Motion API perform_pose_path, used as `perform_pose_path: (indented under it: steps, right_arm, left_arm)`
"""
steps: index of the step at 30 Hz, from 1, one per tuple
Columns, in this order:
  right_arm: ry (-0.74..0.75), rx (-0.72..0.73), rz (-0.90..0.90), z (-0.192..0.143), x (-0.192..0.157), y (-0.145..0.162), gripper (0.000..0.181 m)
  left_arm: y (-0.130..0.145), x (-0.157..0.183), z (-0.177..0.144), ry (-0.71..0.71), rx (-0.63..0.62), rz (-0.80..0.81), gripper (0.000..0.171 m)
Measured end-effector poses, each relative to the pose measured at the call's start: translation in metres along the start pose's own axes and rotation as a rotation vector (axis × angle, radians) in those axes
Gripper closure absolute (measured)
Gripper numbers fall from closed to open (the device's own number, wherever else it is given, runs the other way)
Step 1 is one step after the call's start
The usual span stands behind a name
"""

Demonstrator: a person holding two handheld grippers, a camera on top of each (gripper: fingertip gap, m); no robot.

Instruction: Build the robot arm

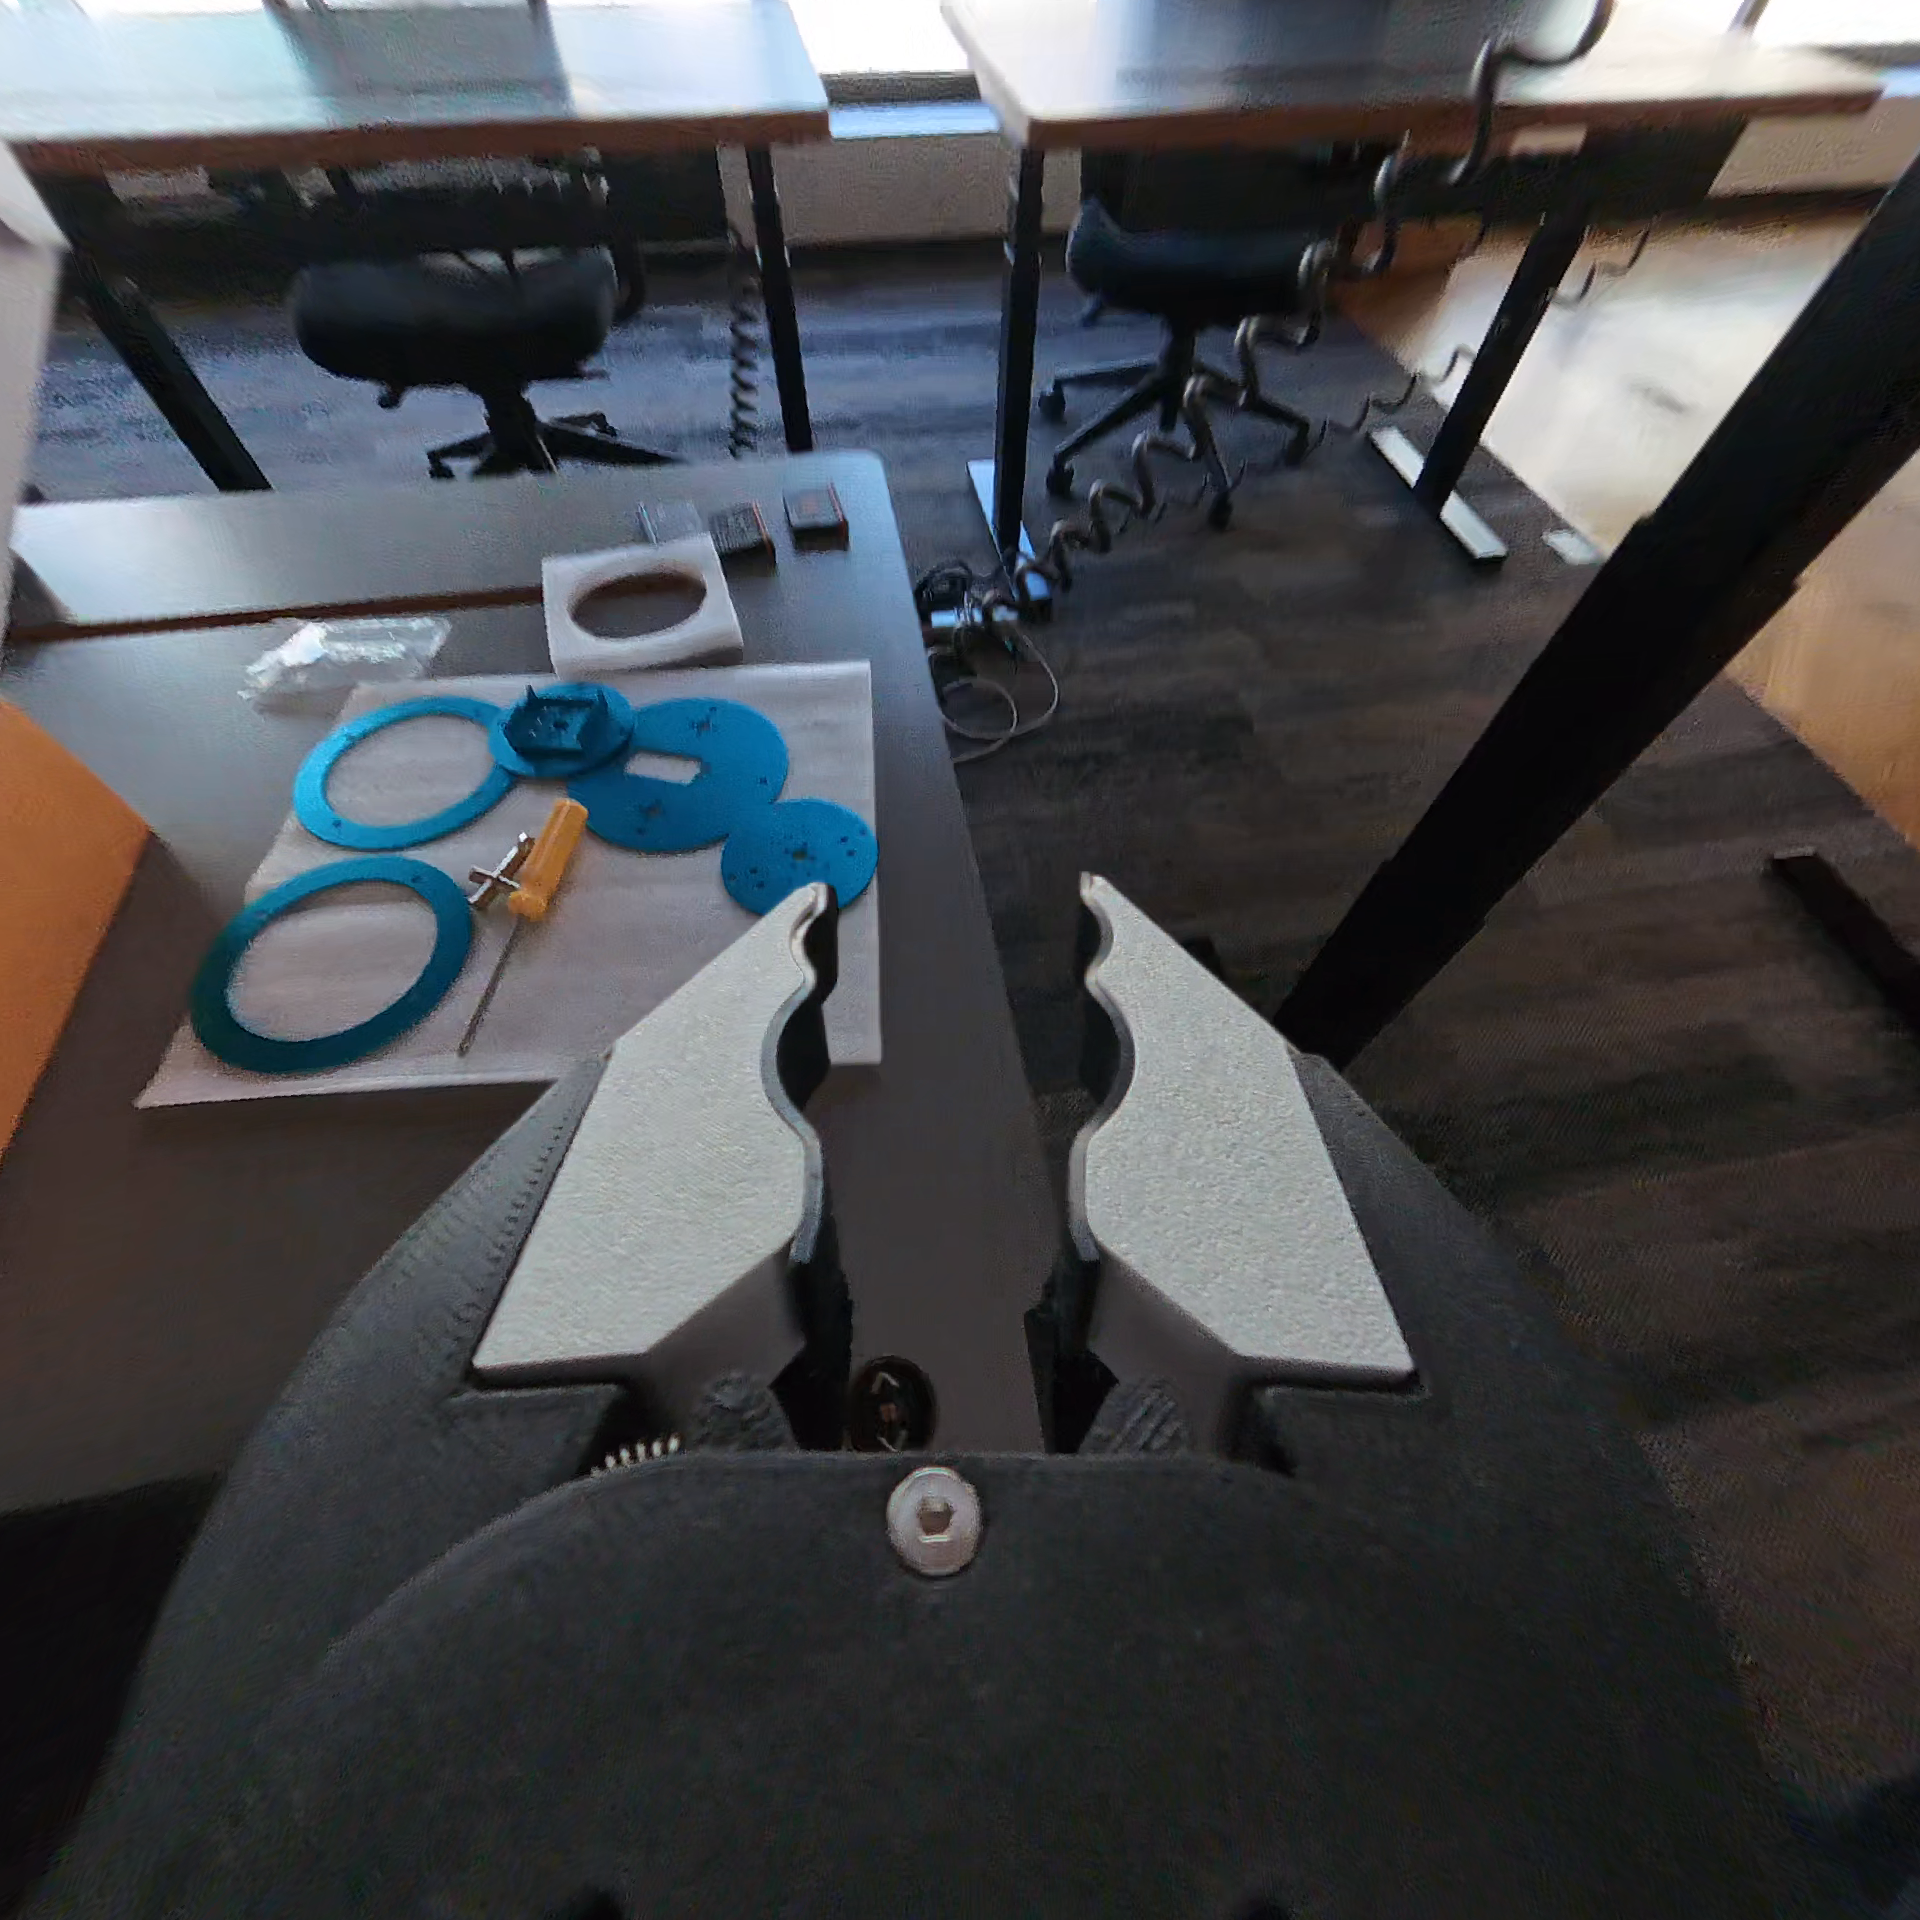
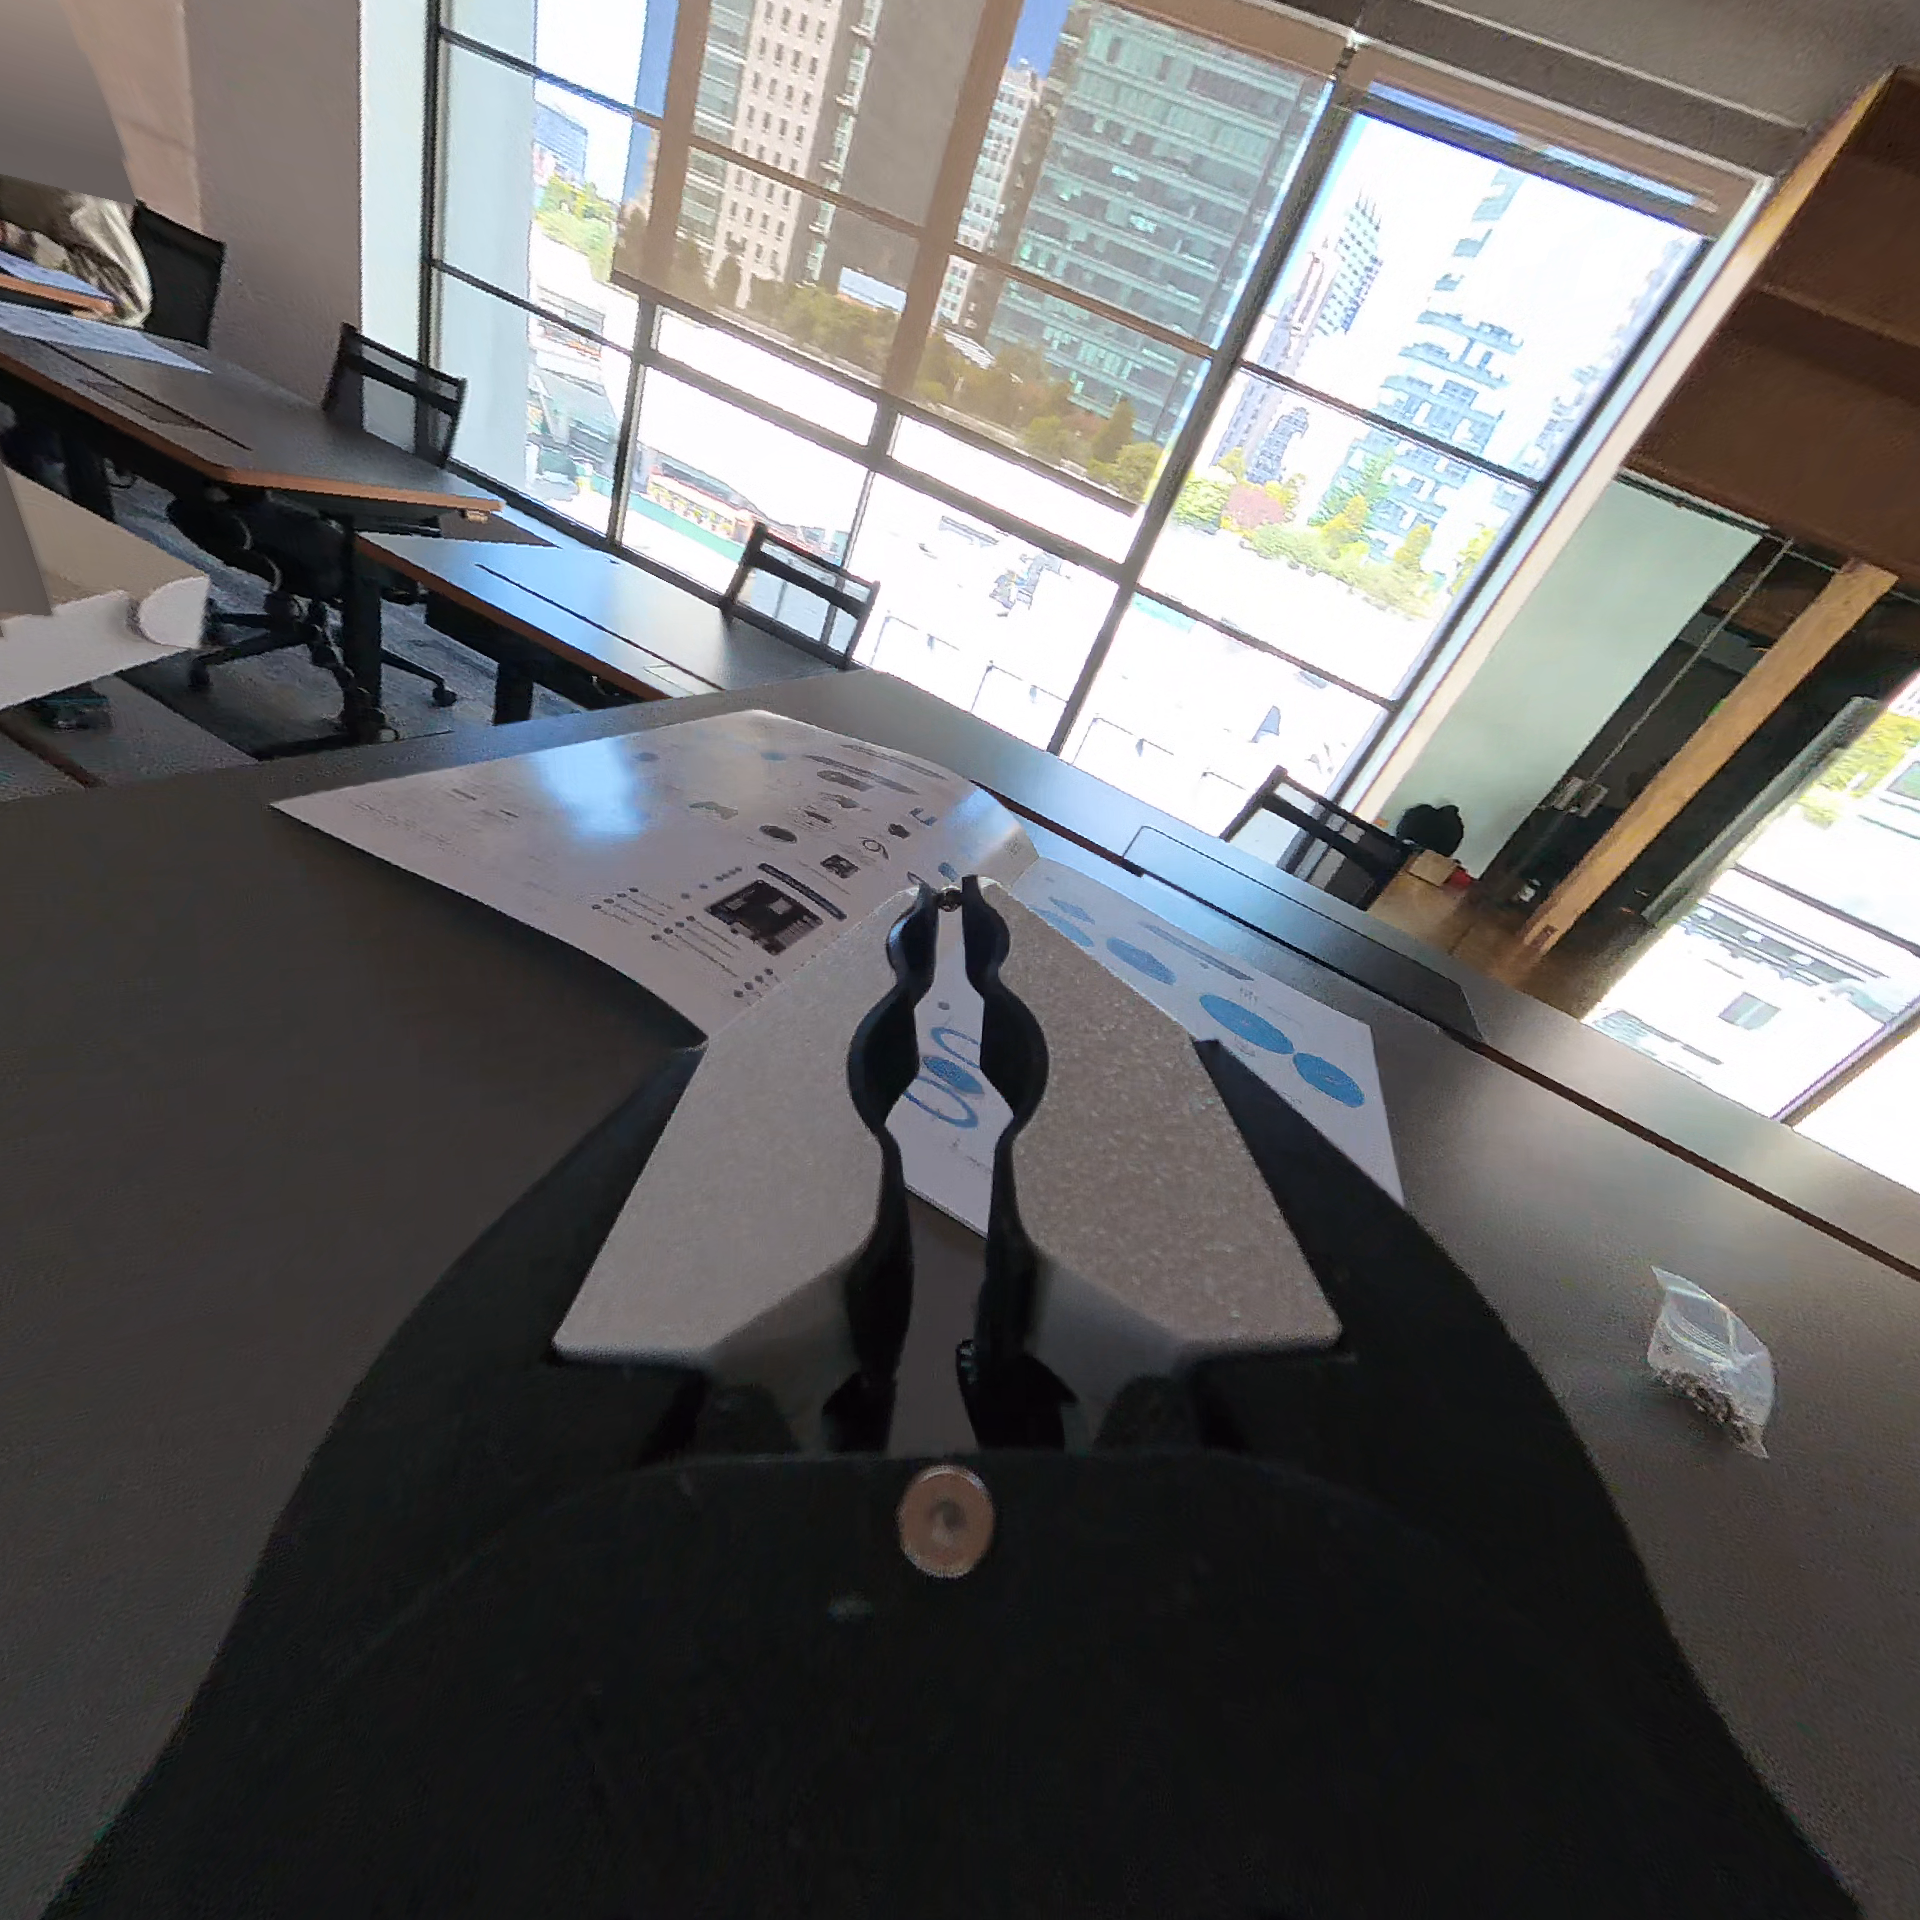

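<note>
Lying at far left: an orange panel (image 1: 52, 894) at the edge of the dark table (image 1: 260, 1247), with a clear plastic bag (image 1: 343, 655) farther back.
Foam sheet (image 1: 623, 987): bears two blue rings (image 1: 312, 790), an orange-handled screwdriver (image 1: 545, 857) touching a silvery fitting (image 1: 497, 878), a blue hub (image 1: 561, 727) and two blue discs (image 1: 686, 790) that overlap.
Foam block (image 1: 582, 644): white with a round cut-out, just behind the sheet.
Left gripper (image 1: 956, 904): jaws released and wide apart, nothing between them. It hangs over the table's right edge, nearest the right-hand disc.
Handling of blue plates: they look thin, stiff and flat, probably awkward to lift off the foam. An outer rim is likely the best hold.
Printed sheets (image 2: 582, 821): two pages on the table in the right wrist view, with small pictures and blue circles.
Right gripper (image 2: 943, 894): jaws drawn nearly together, the tips pinching a small silvery piece (image 2: 945, 896) held above the sheets. It may be a screw, but it is too small to tell.
Handling of that piece: probably hard, light and slippery, so it could easily slip from the tips.
Small bag (image 2: 1709, 1361): clear plastic with dark bits inside, lying on the table to the right.
Writing: the pages carry print; no brand shows on either gripper.
</note>
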State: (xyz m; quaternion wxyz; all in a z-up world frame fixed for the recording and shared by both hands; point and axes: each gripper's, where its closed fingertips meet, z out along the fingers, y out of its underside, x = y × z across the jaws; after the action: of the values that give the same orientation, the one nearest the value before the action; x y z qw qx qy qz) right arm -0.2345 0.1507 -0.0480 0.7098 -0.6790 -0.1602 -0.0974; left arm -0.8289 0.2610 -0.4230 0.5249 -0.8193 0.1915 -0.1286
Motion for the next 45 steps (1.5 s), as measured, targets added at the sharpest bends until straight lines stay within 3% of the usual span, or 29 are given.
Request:
perform_pose_path:
  steps: [4, 6, 9, 12, 27, 39, 41, 43, 45]
  right_arm:
    - [0.049, -0.055, -0.061, 0.023, -0.032, -0.005, 0.178]
    - [0.068, -0.090, -0.105, 0.031, -0.041, -0.003, 0.178]
    - [0.111, -0.122, -0.143, 0.037, -0.043, -0.002, 0.178]
    - [0.158, -0.158, -0.171, 0.039, -0.038, 0.003, 0.178]
    - [0.160, -0.286, -0.304, 0.050, -0.041, 0.024, 0.178]
    - [0.138, -0.290, -0.309, 0.052, -0.046, 0.026, 0.178]
    - [0.130, -0.283, -0.304, 0.052, -0.047, 0.025, 0.178]
    - [0.120, -0.270, -0.297, 0.052, -0.049, 0.023, 0.178]
    - [0.107, -0.244, -0.279, 0.051, -0.052, 0.018, 0.178]
  left_arm:
    - [0.067, -0.057, 0.084, -0.002, -0.118, 0.038, 0.127]
    - [0.088, -0.066, 0.115, 0.050, -0.164, 0.028, 0.127]
    - [0.116, -0.076, 0.148, 0.065, -0.248, 0.092, 0.130]
    - [0.127, -0.080, 0.165, 0.068, -0.268, 0.125, 0.136]
    - [0.133, -0.082, 0.179, 0.155, -0.264, 0.090, 0.150]
    - [0.138, -0.098, 0.163, 0.111, -0.303, 0.101, 0.154]
    - [0.139, -0.097, 0.163, 0.126, -0.306, 0.071, 0.148]
    - [0.136, -0.100, 0.160, 0.103, -0.310, 0.029, 0.131]
    - [0.123, -0.098, 0.148, 0.098, -0.280, -0.032, 0.128]
